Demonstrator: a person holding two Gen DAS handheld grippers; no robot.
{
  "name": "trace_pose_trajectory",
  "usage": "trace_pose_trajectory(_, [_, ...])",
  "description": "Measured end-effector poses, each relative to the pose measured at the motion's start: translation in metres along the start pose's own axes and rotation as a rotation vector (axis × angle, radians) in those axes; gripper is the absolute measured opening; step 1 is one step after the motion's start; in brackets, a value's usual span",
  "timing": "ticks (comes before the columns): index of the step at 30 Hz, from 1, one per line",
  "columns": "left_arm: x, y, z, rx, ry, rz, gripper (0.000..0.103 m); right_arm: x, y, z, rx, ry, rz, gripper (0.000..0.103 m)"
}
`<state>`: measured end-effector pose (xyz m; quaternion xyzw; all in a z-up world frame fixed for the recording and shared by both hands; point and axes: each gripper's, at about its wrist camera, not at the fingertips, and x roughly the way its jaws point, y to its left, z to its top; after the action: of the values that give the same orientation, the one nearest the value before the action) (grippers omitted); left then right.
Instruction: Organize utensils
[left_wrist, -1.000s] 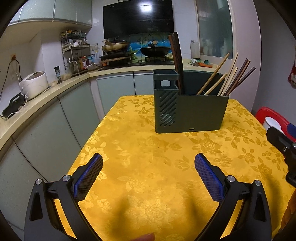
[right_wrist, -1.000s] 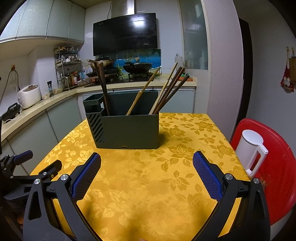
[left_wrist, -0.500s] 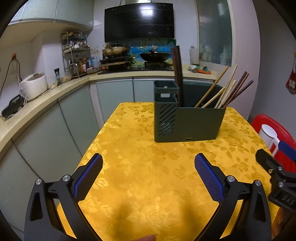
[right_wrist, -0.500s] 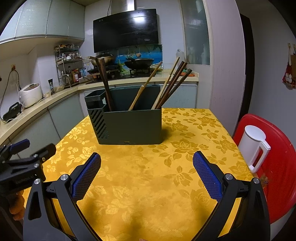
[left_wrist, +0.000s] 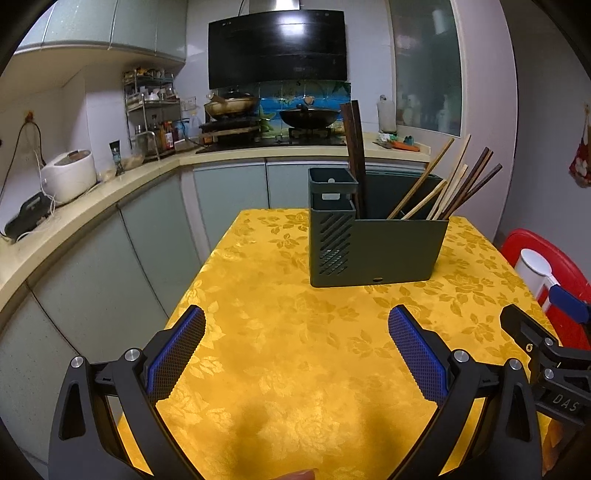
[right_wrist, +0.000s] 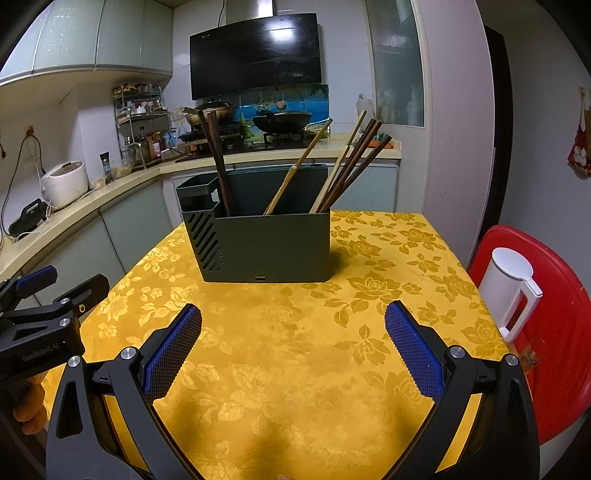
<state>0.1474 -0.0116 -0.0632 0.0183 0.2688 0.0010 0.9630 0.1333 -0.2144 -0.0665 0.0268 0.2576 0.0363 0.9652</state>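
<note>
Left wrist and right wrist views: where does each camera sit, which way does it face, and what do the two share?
Left wrist: sits behind the open left gripper, facing the green utensil holder across the yellow table; the right gripper shows at right.
Right wrist: sits behind the open right gripper, facing the same holder; the left gripper shows at left.
Shared: holder, chopsticks, table, white kettle.

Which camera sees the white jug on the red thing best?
The right wrist view. There the white jug shows whole, lid and handle included, standing on the red surface beside the table. In the left wrist view only its top peeks out, the rest hidden behind the right gripper.
</note>
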Motion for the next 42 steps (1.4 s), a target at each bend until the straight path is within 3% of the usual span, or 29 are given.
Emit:
trace_pose_trajectory(22, [0.003, -0.002, -0.004, 0.015, 0.012, 0.000, 0.096, 0.004, 0.000, -0.004, -0.001, 0.008, 0.001, 0.096])
trace_pose_trajectory(26, [0.005, -0.001, -0.004, 0.002, 0.022, -0.037, 0.096, 0.005, 0.001, -0.006, -0.003, 0.010, 0.001, 0.096])
trace_pose_trajectory(37, [-0.008, -0.003, -0.004, 0.026, -0.082, -0.007, 0.096, 0.006, 0.000, -0.007, 0.002, 0.017, -0.003, 0.096])
trace_pose_trajectory(42, [-0.007, 0.003, -0.001, -0.013, -0.062, -0.038, 0.096, 0.007, 0.000, -0.006, 0.002, 0.017, -0.002, 0.096])
